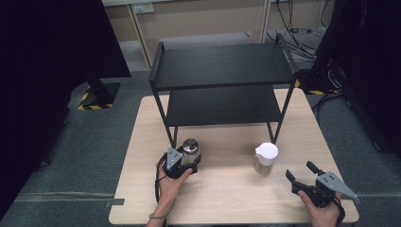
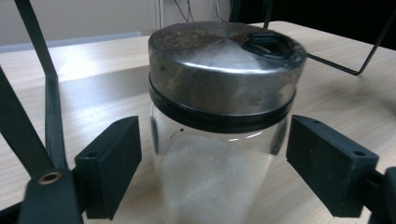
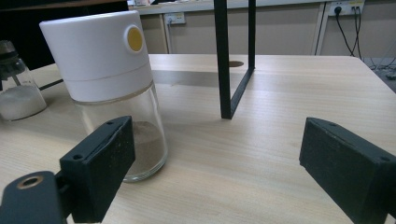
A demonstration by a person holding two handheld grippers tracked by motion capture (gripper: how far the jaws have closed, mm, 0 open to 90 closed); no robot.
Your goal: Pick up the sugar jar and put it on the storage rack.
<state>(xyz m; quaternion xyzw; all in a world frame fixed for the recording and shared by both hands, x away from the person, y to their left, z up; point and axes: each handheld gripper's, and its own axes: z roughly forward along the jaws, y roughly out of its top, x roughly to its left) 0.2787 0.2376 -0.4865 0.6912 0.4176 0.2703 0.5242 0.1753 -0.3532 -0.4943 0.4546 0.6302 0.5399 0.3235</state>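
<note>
A glass jar [image 1: 190, 146] with a worn metal lid and white grains inside stands on the wooden table [image 1: 227, 198] near the rack's front left leg. My left gripper [image 1: 188, 161] has its jaws on either side of this jar [image 2: 219, 140]. In the left gripper view a thin gap shows at each pad [image 2: 112, 168], so the gripper [image 2: 212, 158] is open around the jar. A second glass jar [image 1: 265, 156] with a white lid holds brown powder. My right gripper [image 1: 299, 170] stands open to its right, and that jar [image 3: 107, 70] stands just beyond the left jaw of the right gripper [image 3: 215, 154], outside the gap.
A black two-shelf metal rack [image 1: 222, 71] stands on the far half of the table, both shelves bare. Its front right leg [image 3: 224, 60] rises ahead of my right gripper. The metal-lid jar [image 3: 16, 93] shows at the far left of the right gripper view.
</note>
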